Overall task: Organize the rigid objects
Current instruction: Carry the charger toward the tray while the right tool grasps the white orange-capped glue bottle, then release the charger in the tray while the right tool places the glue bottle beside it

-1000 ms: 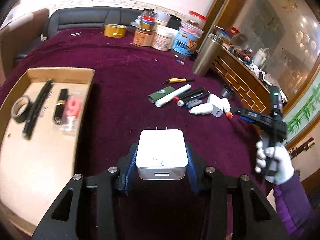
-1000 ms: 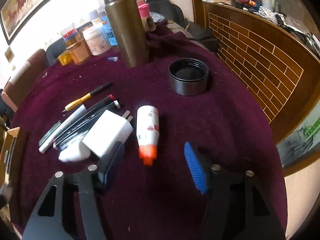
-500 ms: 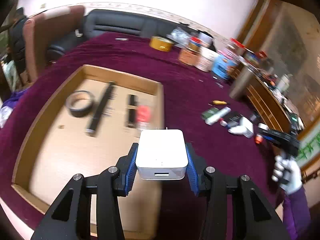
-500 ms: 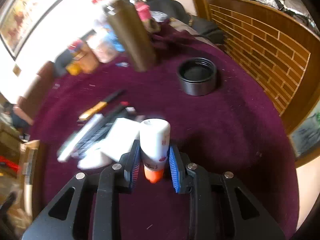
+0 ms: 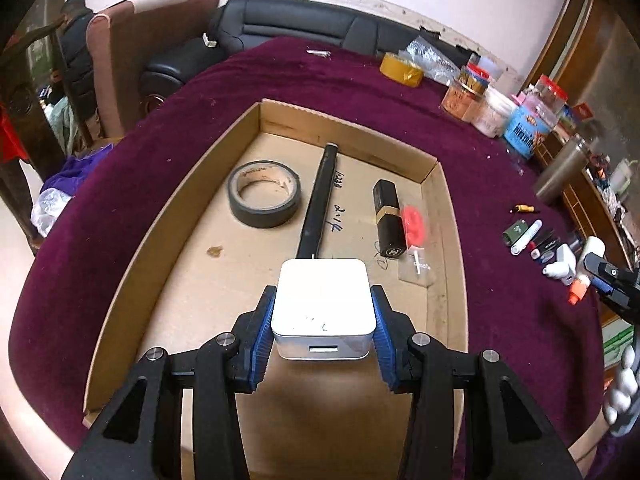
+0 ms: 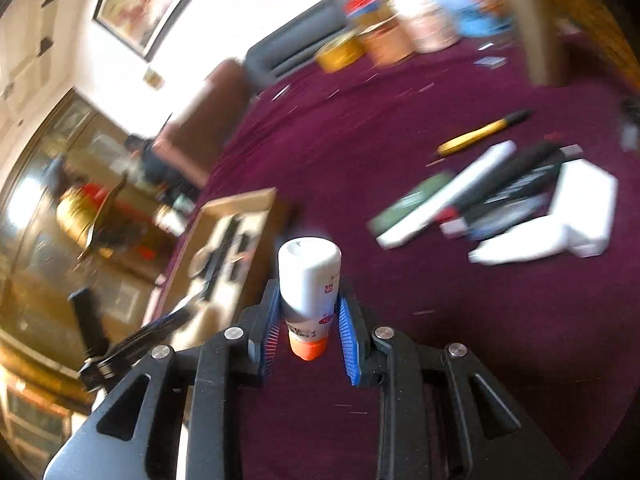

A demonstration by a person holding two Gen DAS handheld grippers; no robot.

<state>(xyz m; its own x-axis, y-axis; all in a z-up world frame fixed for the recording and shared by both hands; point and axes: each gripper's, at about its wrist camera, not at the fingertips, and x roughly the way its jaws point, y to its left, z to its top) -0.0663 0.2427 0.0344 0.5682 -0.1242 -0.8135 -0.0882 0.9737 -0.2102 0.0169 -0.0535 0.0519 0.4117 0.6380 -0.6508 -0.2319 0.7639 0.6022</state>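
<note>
Right now the left gripper is clamping a white charger and hanging over the cardboard tray, near the tape roll, black stick and lipstick lying inside. Meanwhile the right gripper is pinching a white bottle by its orange-capped end, above the purple cloth — well apart from the tray. Judging by this, the placing step is in hand — next, lowering the charger onto bare cardboard and letting go.
</note>
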